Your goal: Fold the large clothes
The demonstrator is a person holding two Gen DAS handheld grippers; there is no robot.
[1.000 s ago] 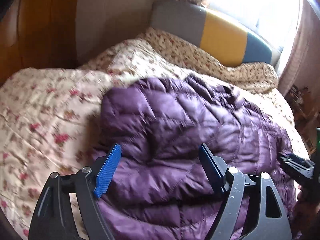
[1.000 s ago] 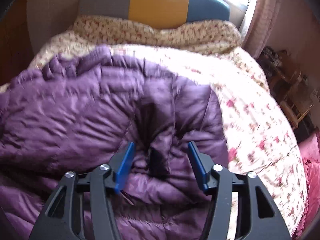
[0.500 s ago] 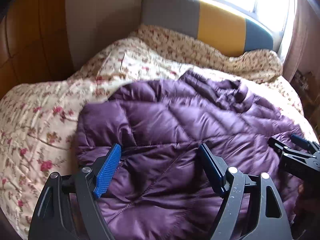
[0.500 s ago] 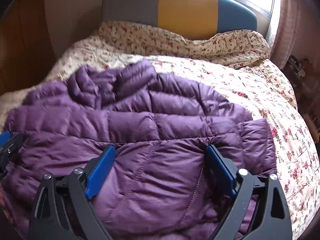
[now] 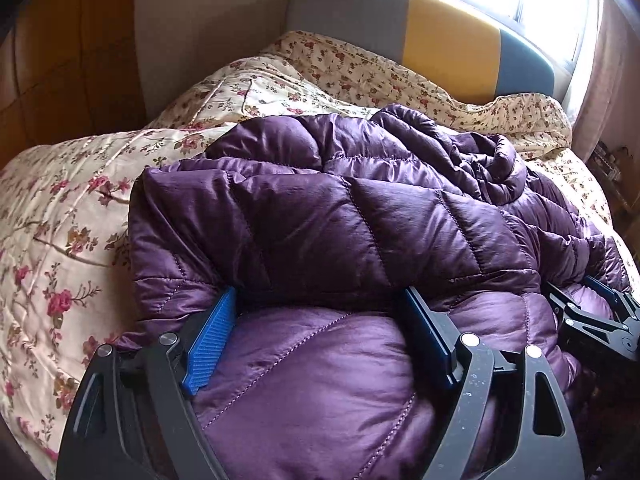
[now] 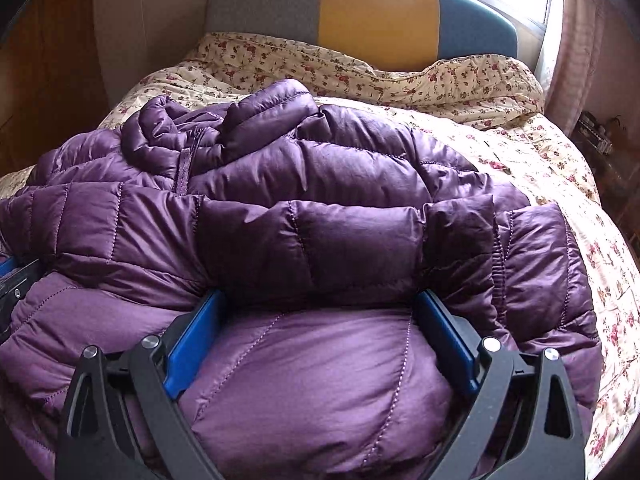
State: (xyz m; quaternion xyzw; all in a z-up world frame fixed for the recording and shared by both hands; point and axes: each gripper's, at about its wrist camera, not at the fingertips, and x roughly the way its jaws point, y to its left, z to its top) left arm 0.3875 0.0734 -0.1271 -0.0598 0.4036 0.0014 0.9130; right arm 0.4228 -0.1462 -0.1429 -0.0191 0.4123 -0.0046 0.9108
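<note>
A purple quilted puffer jacket point(image 5: 340, 216) lies on the bed, its lower part folded over toward the collar; it also shows in the right wrist view point(image 6: 320, 184). My left gripper point(image 5: 320, 304) is open, its blue pads point(image 5: 212, 344) low against the near fold, with jacket fabric bulging between the jaws. My right gripper point(image 6: 320, 304) is open too, pads point(image 6: 448, 344) wide apart astride the near fold. The right gripper's tips show at the right edge of the left wrist view point(image 5: 592, 312). The collar and zipper point(image 6: 184, 160) lie at the far left.
The jacket rests on a floral quilt point(image 5: 72, 208) covering the bed point(image 6: 540, 152). A grey, yellow and blue headboard point(image 6: 380, 12) stands behind, under a bright window. A wooden wardrobe point(image 5: 60, 60) is at the left, a cluttered shelf point(image 6: 600, 140) at the right.
Both grippers have moved down and forward into the near fold of the jacket. The right gripper opened wider about a second ago. The jacket's lower part now lies folded over its body.
</note>
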